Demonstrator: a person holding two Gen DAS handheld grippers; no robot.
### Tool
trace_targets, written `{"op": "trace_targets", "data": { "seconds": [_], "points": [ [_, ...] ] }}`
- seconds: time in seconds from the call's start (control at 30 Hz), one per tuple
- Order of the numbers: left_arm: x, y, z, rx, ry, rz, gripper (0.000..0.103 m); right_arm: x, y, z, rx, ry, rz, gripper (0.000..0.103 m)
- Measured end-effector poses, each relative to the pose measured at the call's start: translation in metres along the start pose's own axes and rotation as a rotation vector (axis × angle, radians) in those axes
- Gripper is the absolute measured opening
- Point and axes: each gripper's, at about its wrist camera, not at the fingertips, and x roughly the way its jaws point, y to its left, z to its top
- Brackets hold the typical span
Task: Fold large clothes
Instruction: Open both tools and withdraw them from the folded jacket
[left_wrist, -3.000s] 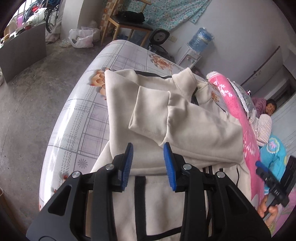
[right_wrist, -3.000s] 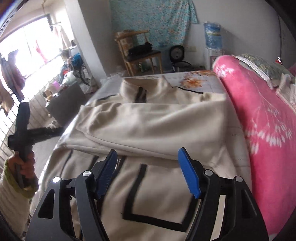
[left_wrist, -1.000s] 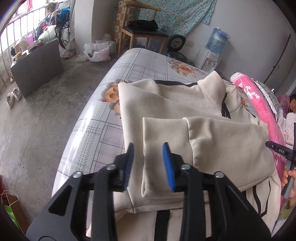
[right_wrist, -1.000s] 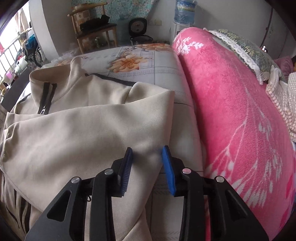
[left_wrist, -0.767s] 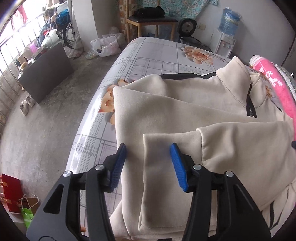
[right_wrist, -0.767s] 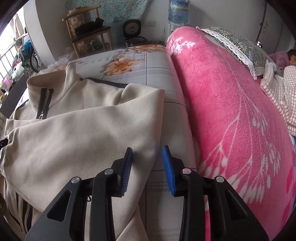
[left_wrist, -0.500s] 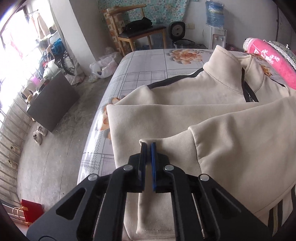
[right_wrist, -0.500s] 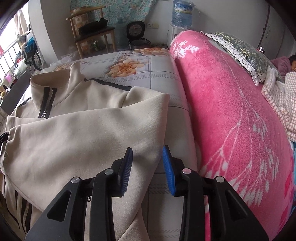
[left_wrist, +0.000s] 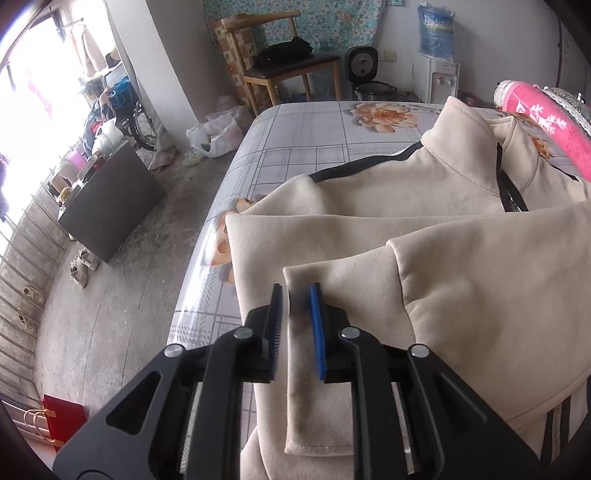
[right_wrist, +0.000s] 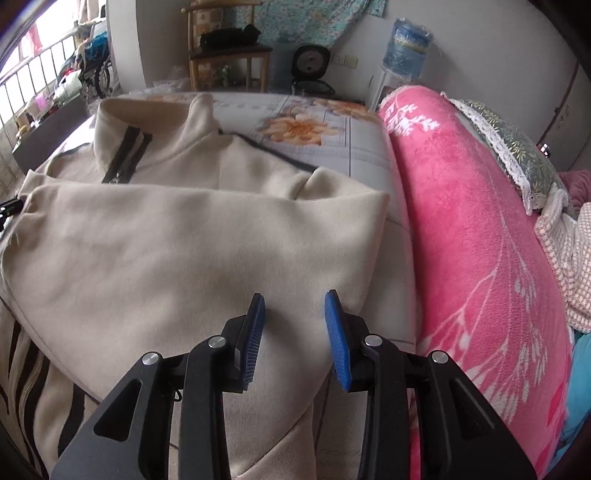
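A cream jacket (left_wrist: 424, 206) with black trim lies on the bed, collar at the far end, both sleeves folded across its chest. In the left wrist view the top sleeve's cuff (left_wrist: 332, 295) lies by the jacket's left edge. My left gripper (left_wrist: 295, 291) is over it, and its jaws are opening. The cuff's left edge runs between the pads, which do not press on it. In the right wrist view my right gripper (right_wrist: 295, 299) stands open just above the jacket (right_wrist: 166, 251), near its folded right edge, with nothing pinched.
The bed's flowered sheet (left_wrist: 295, 147) ends at a rounded left edge over a concrete floor. A rolled pink blanket (right_wrist: 480, 240) runs along the bed's right side. Beyond the bed stand a wooden chair (left_wrist: 288, 70), a water dispenser (left_wrist: 437, 74) and a dark cabinet (left_wrist: 110, 199).
The left gripper moved onto the cuff and shut on it half a second ago; its jaws have now parted. The right gripper shifted left, from beside the jacket's right edge to over it.
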Motion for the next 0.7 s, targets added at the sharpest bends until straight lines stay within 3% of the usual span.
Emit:
{"op": "trace_targets", "data": {
  "seconds": [0.07,0.2,0.3,0.37,0.43,0.6,0.7],
  "points": [
    [-0.016,0.005,-0.002,-0.005,-0.023,-0.035,0.02,-0.009,-0.001,-0.002,0.012,-0.004,-0.002,0.034],
    [-0.055,0.009,-0.016,0.018,-0.038,-0.111,0.036,-0.048,0.009,-0.015,-0.012,-0.062,0.082,0.038],
    [-0.083,0.018,-0.04,0.016,-0.017,-0.161,0.049,-0.078,0.019,-0.039,-0.021,-0.064,0.1,0.051],
    [-0.102,0.029,-0.064,-0.003,-0.004,-0.194,0.053,-0.1,0.024,-0.061,-0.015,-0.07,0.119,0.067],
    [-0.119,0.042,-0.092,-0.019,0.002,-0.2,0.054,-0.123,0.024,-0.087,0.012,-0.072,0.143,0.072],
    [-0.16,0.079,-0.177,-0.092,-0.02,-0.169,0.054,-0.163,0.025,-0.161,0.08,-0.055,0.123,0.075],
    [-0.176,0.092,-0.224,-0.137,-0.018,-0.2,0.053,-0.173,0.019,-0.203,0.148,-0.038,0.085,0.075]
  ]
}}
